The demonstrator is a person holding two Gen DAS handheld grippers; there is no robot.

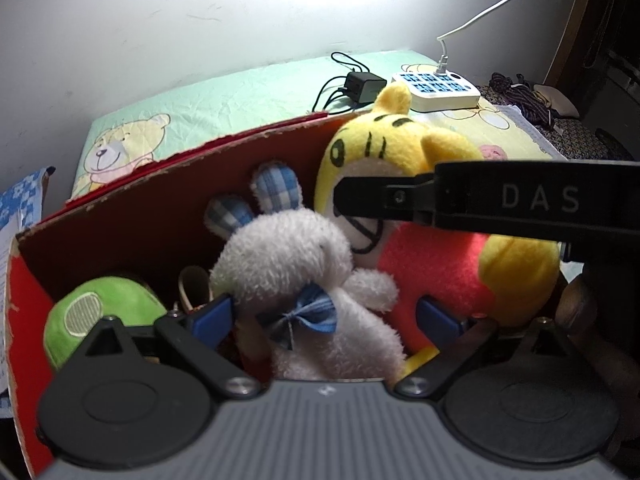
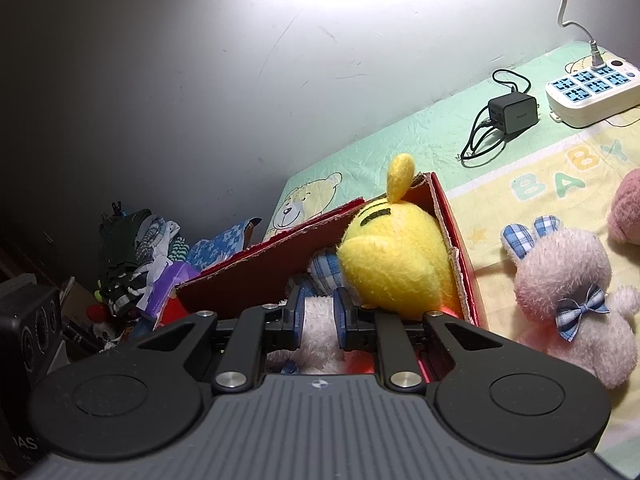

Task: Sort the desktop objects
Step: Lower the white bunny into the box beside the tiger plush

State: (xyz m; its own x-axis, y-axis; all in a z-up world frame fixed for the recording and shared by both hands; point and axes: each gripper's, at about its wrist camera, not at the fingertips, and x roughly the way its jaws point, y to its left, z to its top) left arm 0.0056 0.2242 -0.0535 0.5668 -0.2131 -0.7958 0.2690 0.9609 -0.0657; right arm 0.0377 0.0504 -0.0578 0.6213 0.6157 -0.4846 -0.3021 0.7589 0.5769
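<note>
Plush toys fill your red cardboard box, which sits on the bear-print sheet covering the worktop. In your left wrist view, a white rabbit with blue checked ears and a blue bow stands at the centre of the box, with a yellow tiger toy in a red top leaning against its right side and a green plush in the lower left corner. Your left claw is spread wide, its blue pads on either side of the rabbit's body with gaps showing, so it does not grip. Your right claw is narrow and closed on white fur low in the box, apparently the same white rabbit, with the tiger's yellow head just right of it; in the left view one black finger crosses the tiger's face from the right. Outside the box, at the right of your right wrist view, a second rabbit, pinkish with a blue bow, lies on the sheet. Near the upper right edge of that view sit a black charger and a white power strip.
</note>
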